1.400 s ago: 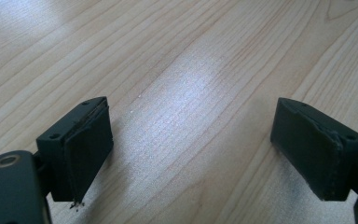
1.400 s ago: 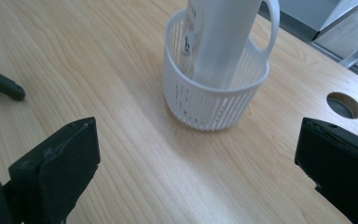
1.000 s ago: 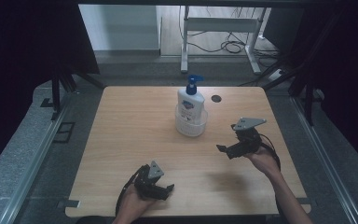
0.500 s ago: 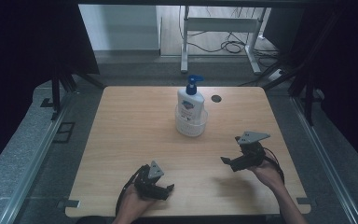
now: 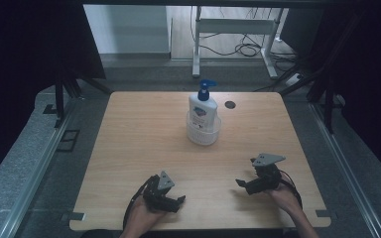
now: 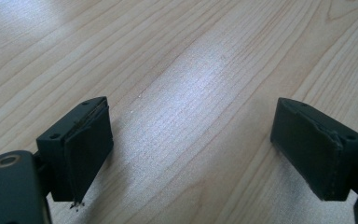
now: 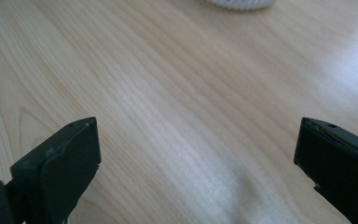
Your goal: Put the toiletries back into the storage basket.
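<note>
Bare wood grain runs across most of the table (image 5: pixel 144 134), pale and smooth, with wide open room left of centre and along the near edge between the two hands. Left gripper (image 5: pixel 176 201) sits low near the front edge, its black, blocky jaws spread wide over empty wood in the left gripper view. Right gripper (image 5: pixel 242 184) rests near the front right, well in from the table's right edge, jaws likewise wide apart and gripping nothing. Toward the far side stands a white pump bottle (image 5: pixel 202 106) with a blue nozzle, upright inside a round white ribbed cup (image 5: pixel 203 134), near a small dark hole (image 5: pixel 229 104).
</note>
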Action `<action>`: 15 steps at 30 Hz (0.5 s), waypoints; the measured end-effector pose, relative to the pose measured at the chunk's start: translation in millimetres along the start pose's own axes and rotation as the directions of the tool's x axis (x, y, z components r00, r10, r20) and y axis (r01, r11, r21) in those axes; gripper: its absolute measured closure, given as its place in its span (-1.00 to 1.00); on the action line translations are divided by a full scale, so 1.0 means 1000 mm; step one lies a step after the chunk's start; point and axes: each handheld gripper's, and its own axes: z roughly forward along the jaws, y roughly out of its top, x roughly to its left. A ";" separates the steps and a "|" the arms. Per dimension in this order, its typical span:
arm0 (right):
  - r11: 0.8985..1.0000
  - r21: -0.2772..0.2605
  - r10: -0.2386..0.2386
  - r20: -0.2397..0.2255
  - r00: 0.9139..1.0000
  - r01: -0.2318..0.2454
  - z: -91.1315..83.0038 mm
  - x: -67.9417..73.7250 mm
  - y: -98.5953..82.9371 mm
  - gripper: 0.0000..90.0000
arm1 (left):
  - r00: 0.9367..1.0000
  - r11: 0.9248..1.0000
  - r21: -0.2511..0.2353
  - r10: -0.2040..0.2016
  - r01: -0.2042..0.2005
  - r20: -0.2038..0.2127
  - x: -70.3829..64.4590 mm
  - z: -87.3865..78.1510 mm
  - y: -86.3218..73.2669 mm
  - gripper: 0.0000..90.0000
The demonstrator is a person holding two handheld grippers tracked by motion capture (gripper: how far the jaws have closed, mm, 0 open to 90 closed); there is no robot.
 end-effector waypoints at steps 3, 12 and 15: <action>1.000 0.014 -0.002 -0.003 1.000 0.002 0.003 0.003 -0.007 -0.99 | 1.000 1.000 0.000 0.000 0.000 0.000 0.000 0.000 0.000 -0.73; 0.998 0.062 0.030 -0.041 0.999 -0.027 0.013 0.006 -0.026 -1.00 | 1.000 1.000 0.000 0.000 0.000 0.000 0.000 0.000 0.000 -0.73; 0.998 0.062 0.033 -0.033 0.999 -0.030 0.012 0.007 -0.026 -1.00 | 1.000 1.000 0.000 0.000 0.000 0.000 0.000 0.000 0.000 -0.73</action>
